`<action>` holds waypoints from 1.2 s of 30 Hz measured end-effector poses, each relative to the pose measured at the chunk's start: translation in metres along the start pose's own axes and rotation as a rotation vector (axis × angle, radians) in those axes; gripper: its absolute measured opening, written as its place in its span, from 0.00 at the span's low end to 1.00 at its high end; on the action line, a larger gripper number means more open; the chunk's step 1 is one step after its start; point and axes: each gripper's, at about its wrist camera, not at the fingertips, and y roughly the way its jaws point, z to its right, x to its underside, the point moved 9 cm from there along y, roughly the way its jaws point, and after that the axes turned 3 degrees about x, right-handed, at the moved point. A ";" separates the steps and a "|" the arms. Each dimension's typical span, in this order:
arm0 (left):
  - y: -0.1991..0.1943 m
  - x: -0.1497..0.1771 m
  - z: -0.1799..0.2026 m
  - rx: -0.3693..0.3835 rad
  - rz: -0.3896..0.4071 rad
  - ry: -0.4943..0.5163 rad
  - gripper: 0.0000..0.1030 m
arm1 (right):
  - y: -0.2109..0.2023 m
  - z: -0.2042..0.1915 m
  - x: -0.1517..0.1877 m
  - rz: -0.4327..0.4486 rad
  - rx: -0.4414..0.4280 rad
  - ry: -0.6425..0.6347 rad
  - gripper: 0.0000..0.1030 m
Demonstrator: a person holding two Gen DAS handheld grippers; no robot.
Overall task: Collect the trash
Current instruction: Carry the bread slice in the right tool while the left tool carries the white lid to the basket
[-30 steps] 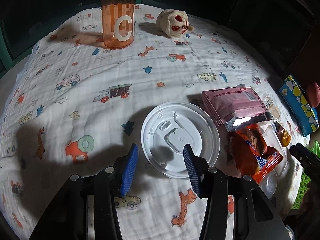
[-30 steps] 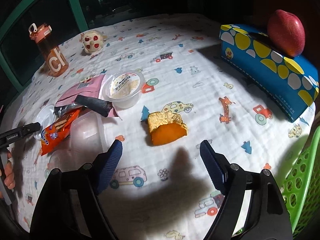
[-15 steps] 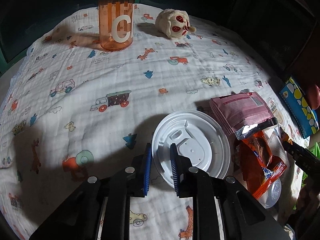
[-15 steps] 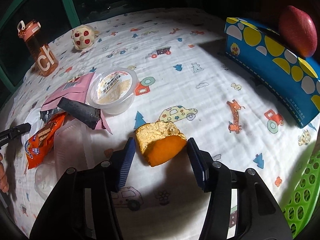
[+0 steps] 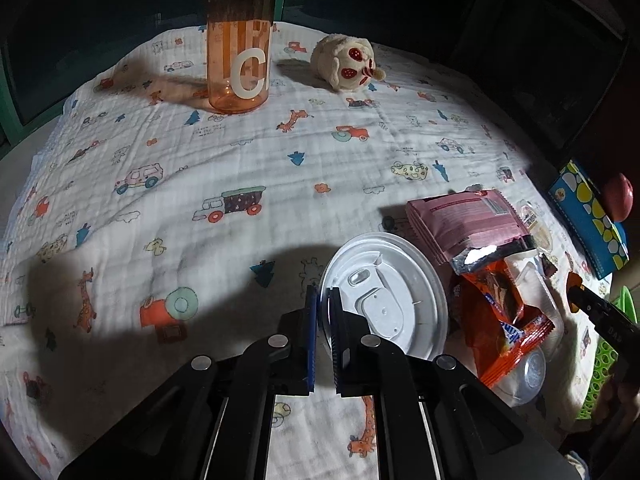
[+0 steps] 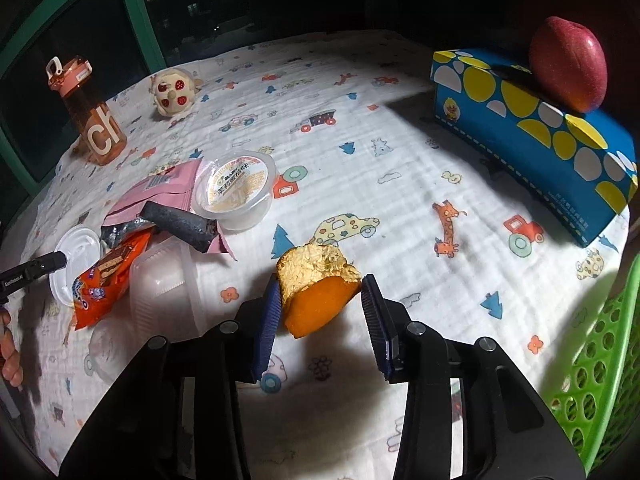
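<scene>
Step in hand: grasping, both sides at once. The left gripper (image 5: 323, 300) is pinched nearly closed on the near rim of the white plastic lid (image 5: 386, 298), which lies flat on the bench (image 5: 240, 168). The right gripper (image 6: 318, 300) is clamped across the orange peel (image 6: 318, 290), one pad on each side. The next move appears to call for a straight lift, then a carry to the green basket (image 6: 600, 360) at the right edge. Beside the lid lie an orange wrapper (image 5: 500, 316), a clear plastic container (image 6: 164, 284), a pink pouch (image 5: 464, 224) and a pudding cup (image 6: 238, 188), all close together, so the lid should rise before it travels sideways. Farther off, the bottle (image 5: 240, 48), plush toy (image 5: 346, 64), tissue box (image 6: 532, 132) and apple (image 6: 568, 64) stand well apart, leaving open cloth in the middle.
</scene>
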 end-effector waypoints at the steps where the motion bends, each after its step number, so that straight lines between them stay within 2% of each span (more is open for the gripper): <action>1: -0.005 0.000 0.001 0.006 0.007 0.001 0.06 | -0.006 0.000 0.001 0.008 -0.003 0.001 0.40; 11: -0.059 -0.001 0.026 0.069 0.087 0.024 0.05 | -0.063 0.007 0.008 0.085 -0.012 0.006 0.39; 17: -0.085 0.001 0.060 0.141 0.115 0.062 0.05 | -0.090 0.030 0.017 0.115 0.011 0.032 0.39; 23: -0.095 0.008 0.122 0.249 0.108 0.138 0.05 | -0.121 0.069 0.032 0.145 0.060 0.086 0.39; 36: -0.096 0.029 0.307 0.474 0.047 0.352 0.05 | -0.163 0.176 0.079 0.136 0.207 0.214 0.40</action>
